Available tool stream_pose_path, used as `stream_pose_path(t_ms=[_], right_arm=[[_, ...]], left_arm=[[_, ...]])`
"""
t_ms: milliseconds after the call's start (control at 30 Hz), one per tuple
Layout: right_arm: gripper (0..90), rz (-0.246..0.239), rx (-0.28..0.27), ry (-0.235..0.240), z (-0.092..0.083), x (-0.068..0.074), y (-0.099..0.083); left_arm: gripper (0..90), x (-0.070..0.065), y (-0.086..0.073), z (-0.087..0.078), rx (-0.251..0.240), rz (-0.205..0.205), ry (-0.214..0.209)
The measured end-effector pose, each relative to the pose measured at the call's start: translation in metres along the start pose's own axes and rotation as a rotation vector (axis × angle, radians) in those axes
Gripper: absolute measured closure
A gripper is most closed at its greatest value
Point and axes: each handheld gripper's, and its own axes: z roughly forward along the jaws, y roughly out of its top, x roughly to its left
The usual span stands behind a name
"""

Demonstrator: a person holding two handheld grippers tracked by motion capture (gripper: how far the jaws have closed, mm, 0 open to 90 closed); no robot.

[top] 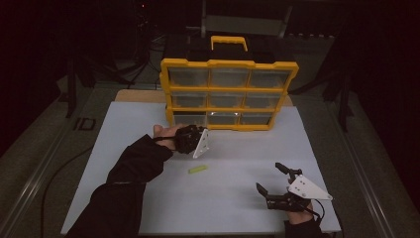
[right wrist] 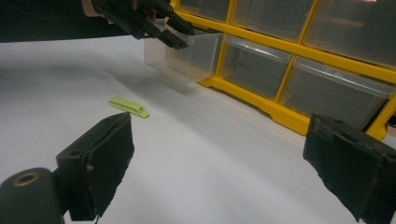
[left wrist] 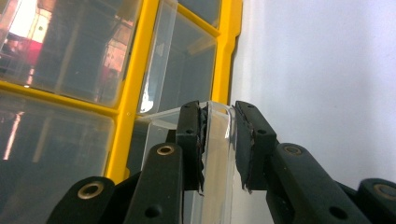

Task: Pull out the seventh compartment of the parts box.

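A yellow organizer [top: 229, 63] with clear drawers stands at the back of the white board. Its bottom-left drawer [right wrist: 187, 53] is pulled partly out. My left gripper [left wrist: 218, 135] is shut on that drawer's clear front wall [left wrist: 217, 186]; from above, the left gripper [top: 198, 131] sits right at the organizer's lower left corner. A small lime-green piece [top: 196, 169] lies flat on the board, also seen as the green piece [right wrist: 129, 107] ahead of my right gripper [right wrist: 219, 158]. The right gripper [top: 268, 176] hovers open near the front right, holding nothing.
The white board [top: 148, 198] covers the table under everything. The organizer carries a yellow handle [top: 229, 41] on top. Its other drawers [right wrist: 336, 88] sit pushed in. Dark surroundings and rails flank the table.
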Motion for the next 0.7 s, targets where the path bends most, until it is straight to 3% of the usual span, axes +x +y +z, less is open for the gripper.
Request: stream_pose_path(t_ms=[400,700], right_arm=[[8.5,-0.007,0.004,0.011,0.0001,0.0013,0.0005],[8.6,-0.003,0.007,0.02,0.0003,0.0018,0.0006]], left_arm=[[73.0,-0.0042,0.0025,-0.0032,-0.005,-0.009,-0.008],[72.3,0.002,0.0007,-0.0014,-0.006,-0.052,-0.076]])
